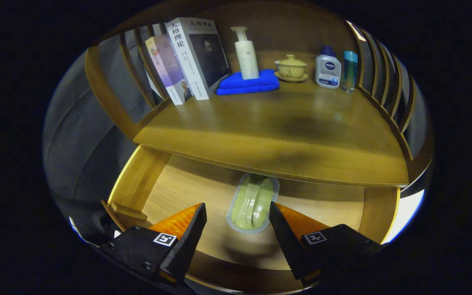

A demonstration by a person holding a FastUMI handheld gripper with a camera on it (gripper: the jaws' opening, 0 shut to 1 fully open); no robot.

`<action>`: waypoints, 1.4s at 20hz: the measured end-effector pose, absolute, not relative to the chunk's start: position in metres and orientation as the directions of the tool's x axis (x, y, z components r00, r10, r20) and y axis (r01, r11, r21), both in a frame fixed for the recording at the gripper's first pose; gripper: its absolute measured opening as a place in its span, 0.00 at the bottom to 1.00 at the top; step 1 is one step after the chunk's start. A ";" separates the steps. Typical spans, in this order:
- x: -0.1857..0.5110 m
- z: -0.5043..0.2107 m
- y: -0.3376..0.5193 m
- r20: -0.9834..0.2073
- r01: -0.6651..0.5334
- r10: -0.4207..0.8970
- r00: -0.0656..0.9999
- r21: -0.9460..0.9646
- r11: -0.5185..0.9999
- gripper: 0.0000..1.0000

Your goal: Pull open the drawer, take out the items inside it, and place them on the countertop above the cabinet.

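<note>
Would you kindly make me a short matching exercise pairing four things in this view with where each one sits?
Things:
1. pump bottle
2. green packet
3. lidded teacup
4. books

Places:
A. on the floor of the open drawer, between the fingers of the open gripper
B. leaning at the countertop's back corner, beside the slatted side rail
C. standing on the folded blue cloth
D. on a saucer, between the blue cloth and the white bottle with the blue cap

Pairs: 1-C, 2-A, 3-D, 4-B
</note>
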State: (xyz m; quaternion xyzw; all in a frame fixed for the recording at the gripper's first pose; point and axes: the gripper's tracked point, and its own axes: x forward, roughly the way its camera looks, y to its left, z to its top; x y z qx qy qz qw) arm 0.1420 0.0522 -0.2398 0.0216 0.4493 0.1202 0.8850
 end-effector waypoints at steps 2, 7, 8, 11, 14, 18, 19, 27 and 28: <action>0.151 -0.252 0.051 -0.806 -0.189 0.192 0.561 0.101 0.977 0.96; 0.168 -0.266 0.050 -0.827 -0.156 0.135 0.545 0.058 0.986 0.82; 0.169 -0.267 0.054 -0.830 -0.150 0.147 0.538 0.077 0.986 0.80; 0.173 -0.276 0.051 -0.849 -0.113 0.134 0.511 0.088 0.990 0.63; 0.173 -0.288 0.049 -0.870 -0.107 0.136 0.474 0.097 0.990 0.40; 0.170 -0.290 0.052 -0.874 -0.094 0.185 0.450 0.160 0.983 0.25; 0.165 -0.287 0.058 -0.873 -0.076 0.223 0.434 0.212 0.974 0.14; 0.146 -0.236 0.048 -0.805 -0.139 0.280 0.522 0.244 0.960 0.14; 0.142 -0.226 0.047 -0.795 -0.144 0.292 0.532 0.255 0.956 0.14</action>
